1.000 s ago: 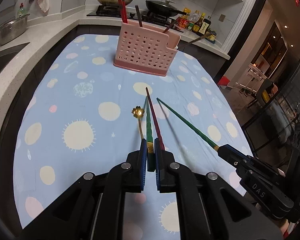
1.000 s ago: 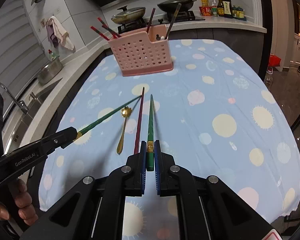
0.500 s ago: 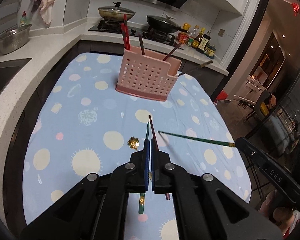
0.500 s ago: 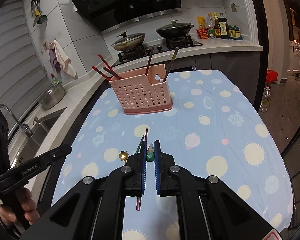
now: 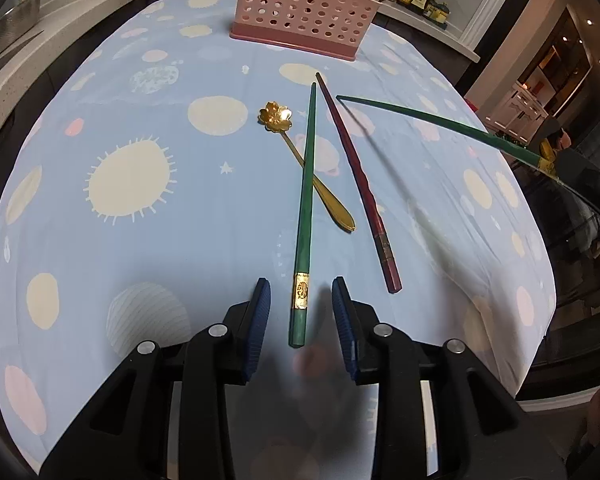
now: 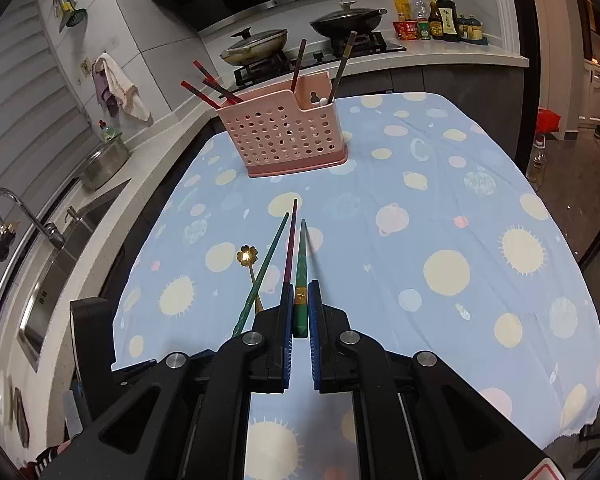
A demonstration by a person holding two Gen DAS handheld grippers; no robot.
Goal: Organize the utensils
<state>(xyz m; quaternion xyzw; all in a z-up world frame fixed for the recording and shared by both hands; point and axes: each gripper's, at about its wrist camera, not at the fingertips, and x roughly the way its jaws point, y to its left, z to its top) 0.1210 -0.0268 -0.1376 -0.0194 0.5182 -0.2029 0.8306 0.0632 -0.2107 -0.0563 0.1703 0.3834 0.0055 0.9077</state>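
My left gripper (image 5: 302,300) is open, low over the blue dotted cloth, its jaws either side of the end of a green chopstick (image 5: 306,200) lying on the cloth. A dark red chopstick (image 5: 356,176) and a gold flower spoon (image 5: 300,156) lie beside it. My right gripper (image 6: 300,304) is shut on a second green chopstick (image 6: 301,264) and holds it above the cloth; it shows at the right of the left wrist view (image 5: 440,120). The pink perforated utensil holder (image 6: 284,136) stands at the far end with several chopsticks in it.
The table's cloth (image 6: 460,220) drops off at the right and near edges. A counter with a sink (image 6: 56,264) and steel pot (image 6: 104,164) runs along the left. A stove with pans (image 6: 300,36) and sauce bottles (image 6: 436,16) is behind the holder.
My left gripper has opened and dropped low, and the green chopstick it held now lies on the cloth. My right gripper still holds its chopstick, raised above the table.
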